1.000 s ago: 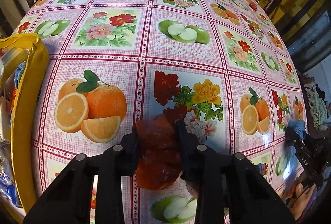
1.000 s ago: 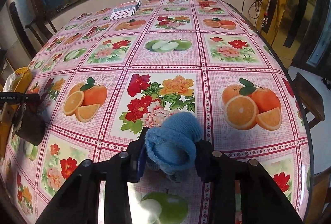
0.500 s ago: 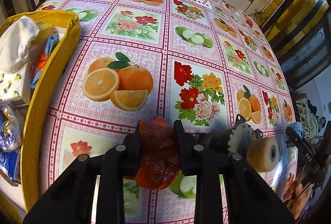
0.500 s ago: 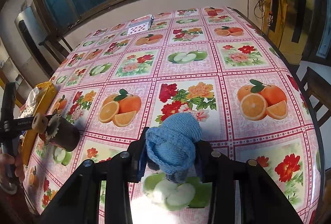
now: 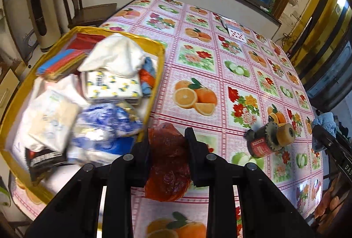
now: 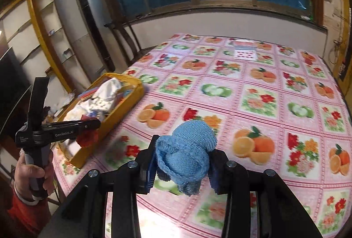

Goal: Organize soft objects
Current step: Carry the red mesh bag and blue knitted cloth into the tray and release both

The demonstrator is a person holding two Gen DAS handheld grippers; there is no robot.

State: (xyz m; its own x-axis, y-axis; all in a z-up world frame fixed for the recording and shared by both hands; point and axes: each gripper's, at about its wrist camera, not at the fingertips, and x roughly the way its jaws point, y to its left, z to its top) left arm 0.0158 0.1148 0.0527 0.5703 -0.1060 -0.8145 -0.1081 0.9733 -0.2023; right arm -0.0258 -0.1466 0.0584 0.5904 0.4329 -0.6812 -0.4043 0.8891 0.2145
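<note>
Left tongs [image 5: 168,145]: closed on a crumpled red translucent bag [image 5: 168,163], glossy and wrinkled, held above the tabletop [image 5: 220,75] just at 3 o'clock of the yellow bin [image 5: 158,66]. "GenRobot.AI" legible in white on the black body of the left tongs in the right wrist view [image 6: 88,131]; handle gripped by a hand [image 6: 33,174] with a red sleeve at 8 o'clock.

Right tongs [image 6: 182,161]: closed on a blue knitted item [image 6: 187,156], ribbed, rounded on top with a scalloped edge, held above the tabletop at centre-bottom of that view; seen also at 3 o'clock in the left wrist view [image 5: 325,123]. Letters "DAS" partly readable on the right tongs' body there.

Yellow bin at 9 o'clock in the left wrist view: filled with a white cloth [image 5: 114,55], a tissue pack printed with lemons [image 5: 112,86], a blue-and-white wrapper [image 5: 103,126], and a stack of coloured sheets [image 5: 63,62]; print on the packs too blurred to read.

Tabletop covered with pink oilcloth of oranges, apples and flowers. Playing cards [image 5: 234,30] at 12 o'clock, far end, red pips showing.
</note>
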